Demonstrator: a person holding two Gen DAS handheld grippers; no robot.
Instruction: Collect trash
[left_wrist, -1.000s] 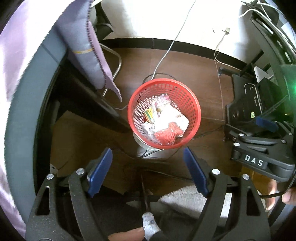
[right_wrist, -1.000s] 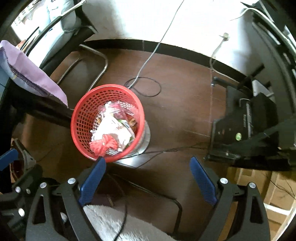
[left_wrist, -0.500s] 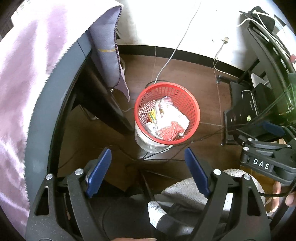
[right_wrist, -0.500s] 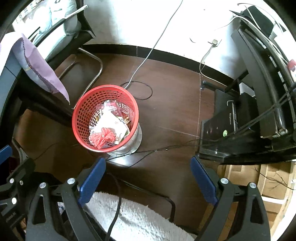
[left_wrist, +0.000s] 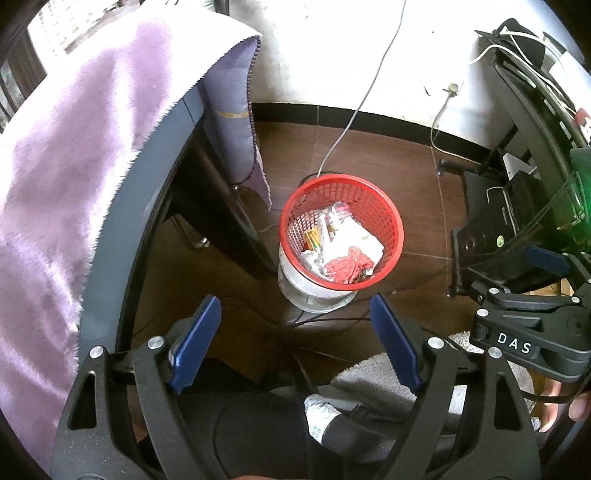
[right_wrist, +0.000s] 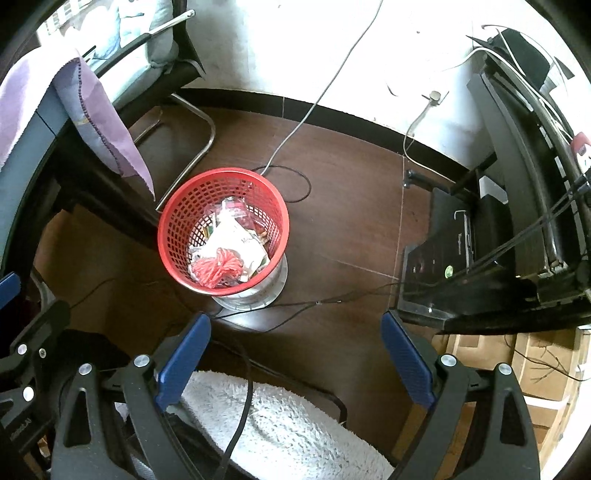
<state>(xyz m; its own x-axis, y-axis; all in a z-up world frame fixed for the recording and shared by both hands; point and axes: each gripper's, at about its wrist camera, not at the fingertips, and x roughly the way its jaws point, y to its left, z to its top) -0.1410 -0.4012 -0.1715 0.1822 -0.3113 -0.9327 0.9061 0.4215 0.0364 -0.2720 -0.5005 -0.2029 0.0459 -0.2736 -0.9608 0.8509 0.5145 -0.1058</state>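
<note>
Each handheld unit is a matte black plastic two-finger gripper: the left gripper (left_wrist: 295, 339) and the right gripper (right_wrist: 295, 358) share one design. Every finger is an open triangular frame with a textured surface and carries a flat, elongated blue pad (left_wrist: 194, 350) on its inner face. Round silver screw heads (left_wrist: 155, 342) mark the pivots, two per finger. Seen at the right edge of the left wrist view, the right gripper's body bears the white letters "DAS" (left_wrist: 514, 342). The person wears dark trousers (left_wrist: 258, 435) and a grey-and-white sock (left_wrist: 320, 415). A thin black cable (right_wrist: 242, 410) runs near the right gripper.
</note>
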